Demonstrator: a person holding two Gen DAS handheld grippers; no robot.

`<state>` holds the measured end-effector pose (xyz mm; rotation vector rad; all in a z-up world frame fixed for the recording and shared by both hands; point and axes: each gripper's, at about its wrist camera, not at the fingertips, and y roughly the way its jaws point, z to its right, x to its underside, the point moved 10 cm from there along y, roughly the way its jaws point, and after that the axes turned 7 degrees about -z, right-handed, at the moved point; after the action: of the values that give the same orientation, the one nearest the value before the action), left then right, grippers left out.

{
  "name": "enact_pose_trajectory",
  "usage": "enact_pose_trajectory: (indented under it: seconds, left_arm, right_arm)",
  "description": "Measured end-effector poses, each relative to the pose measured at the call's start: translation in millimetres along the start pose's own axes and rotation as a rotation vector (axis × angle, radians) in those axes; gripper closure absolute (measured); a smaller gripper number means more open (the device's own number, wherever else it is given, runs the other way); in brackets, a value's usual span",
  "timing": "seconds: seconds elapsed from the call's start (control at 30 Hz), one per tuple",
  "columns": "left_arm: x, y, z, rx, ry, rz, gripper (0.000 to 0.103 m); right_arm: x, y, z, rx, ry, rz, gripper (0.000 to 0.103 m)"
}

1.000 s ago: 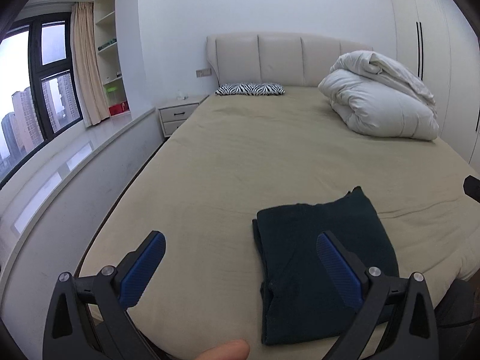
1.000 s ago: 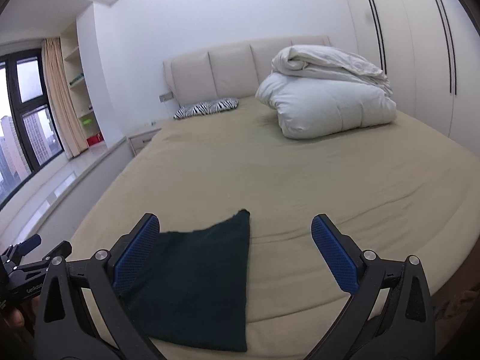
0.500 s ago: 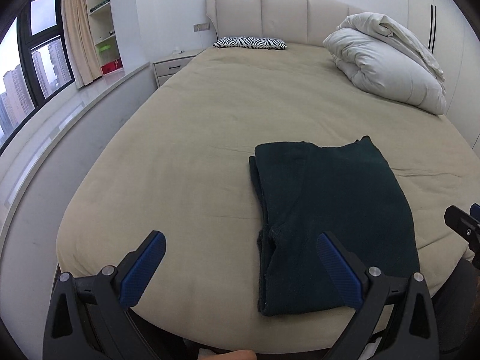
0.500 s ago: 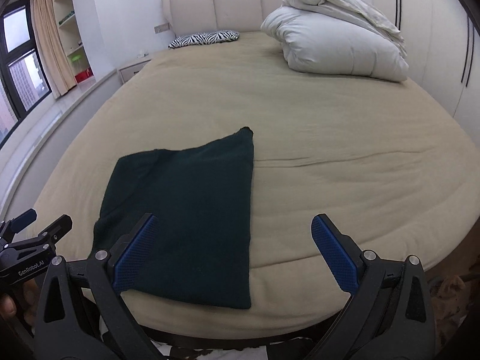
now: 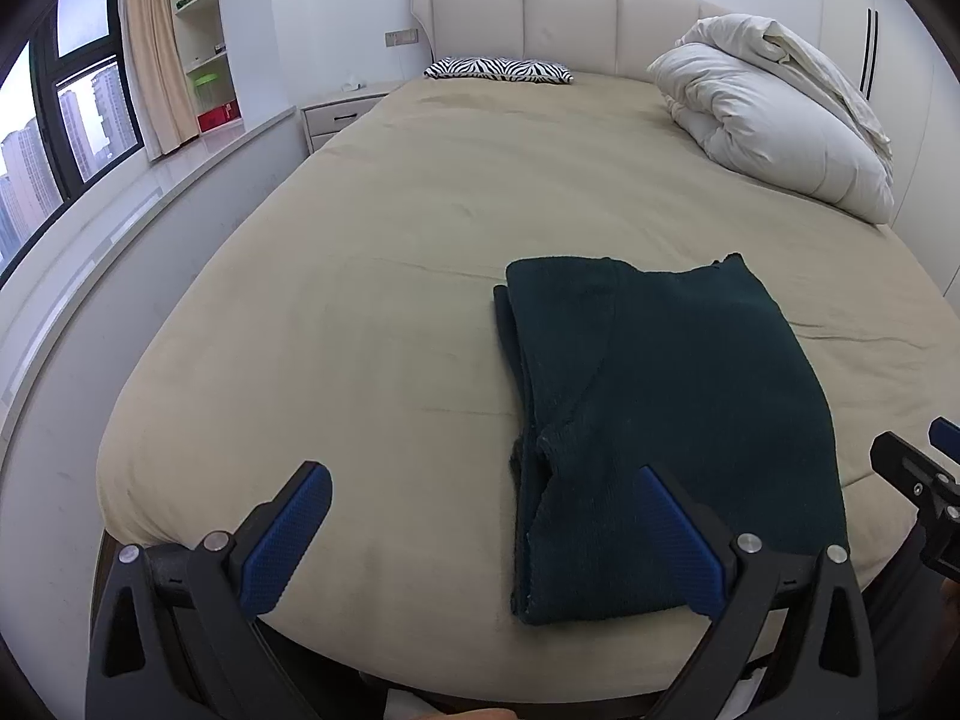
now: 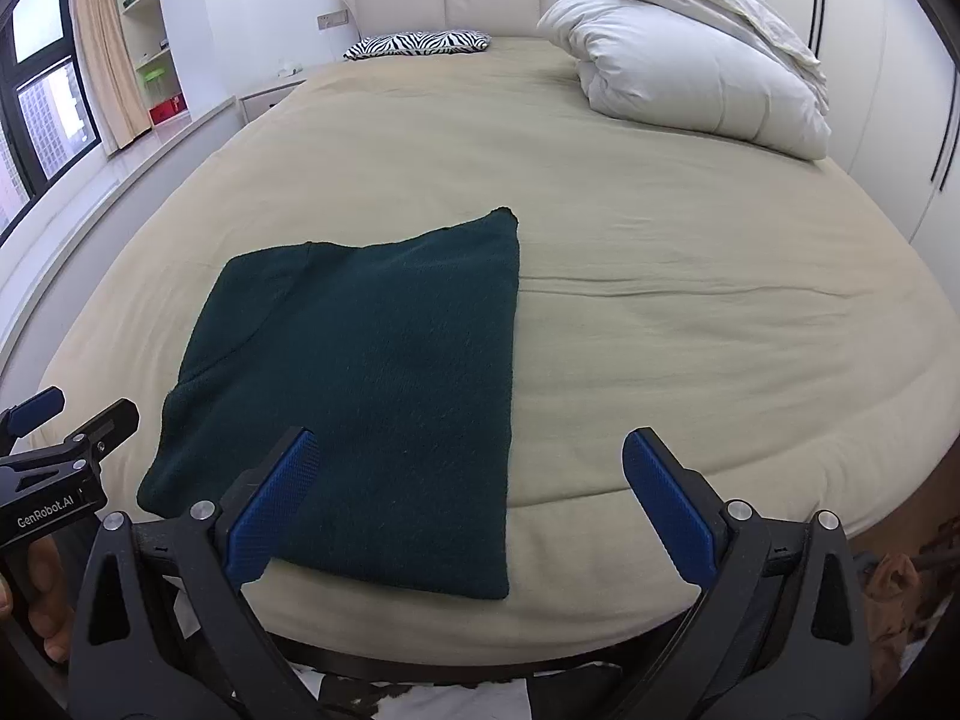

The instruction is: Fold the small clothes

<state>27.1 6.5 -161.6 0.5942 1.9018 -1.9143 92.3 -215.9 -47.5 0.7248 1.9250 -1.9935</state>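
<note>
Beige sheets covered the bed (image 5: 420,252) in a pale bedroom, with a white duvet (image 5: 774,126) bundled at 1 o'clock near the headboard and a zebra-print pillow (image 5: 498,69) at 12 o'clock. On the near part of the bed, close to its edge, lay the dark green garment (image 6: 372,384), already folded into a flat long rectangle, with layered edges showing along its left side in the left wrist view. The left tool (image 5: 480,540) hovered over the near edge of the bed with its blue pads wide apart and nothing between them, the garment's near left corner at 1 o'clock from it. The right tool (image 6: 474,504) was also spread open and empty, above the garment's near right corner. I judged that one fold was finished and the following one was in preparation; the next move probably called for pinching both near corners and carrying them over to the far edge. On the left tool's body, seen in the right wrist view, the writing "GenRobot.AI" could be read.
</note>
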Motion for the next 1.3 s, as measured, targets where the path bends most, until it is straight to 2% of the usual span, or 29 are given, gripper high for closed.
enact_pose_trajectory:
  seconds: [1.3]
  left_arm:
    - [0.4,0.7,-0.7,0.002,0.003,-0.002,0.0]
  right_arm:
    - [3.7,7.8,-5.4,-0.02,-0.005,-0.026,0.0]
